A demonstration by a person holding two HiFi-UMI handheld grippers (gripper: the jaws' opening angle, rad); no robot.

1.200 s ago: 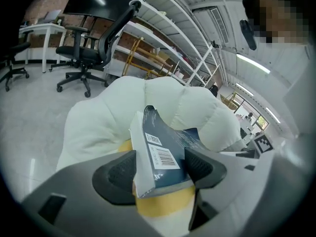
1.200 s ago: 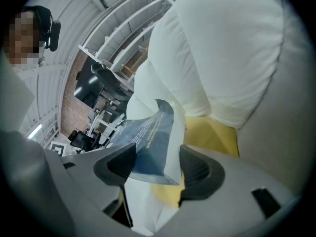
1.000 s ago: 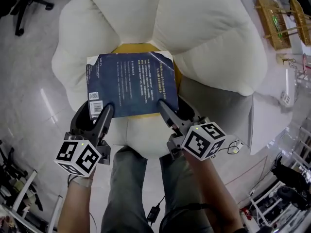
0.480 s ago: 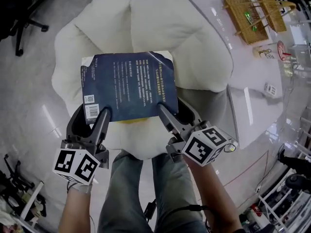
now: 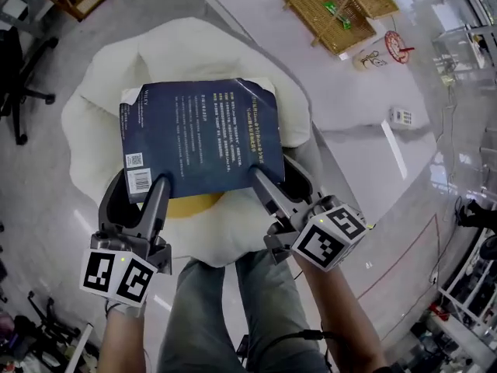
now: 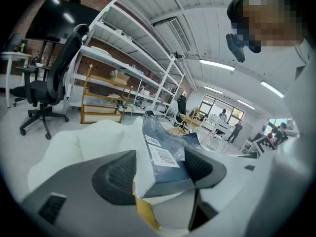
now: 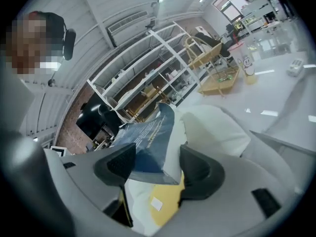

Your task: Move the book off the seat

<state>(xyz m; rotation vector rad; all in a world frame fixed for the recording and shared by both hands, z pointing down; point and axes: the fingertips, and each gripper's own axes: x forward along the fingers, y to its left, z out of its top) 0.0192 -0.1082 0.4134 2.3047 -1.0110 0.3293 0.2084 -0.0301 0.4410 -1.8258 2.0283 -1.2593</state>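
A thick dark-blue book with a white barcode label hangs in the air above the white petal-shaped seat, level and back cover up. My left gripper is shut on its near left corner, my right gripper on its near right corner. In the left gripper view the book fills the gap between the ribbed pads, at my left gripper. The right gripper view shows the book clamped the same way in my right gripper. The seat's yellow centre shows under the book's near edge.
A white table stands right of the seat, carrying a wicker basket, a small remote and a round red-rimmed object. A black office chair is at far left. Shelving shows in the gripper views. The person's legs are below.
Both grippers have risen together with the book, lifting it off the yellow seat centre. The seat now looks smaller and farther below, and more of the table has come into view.
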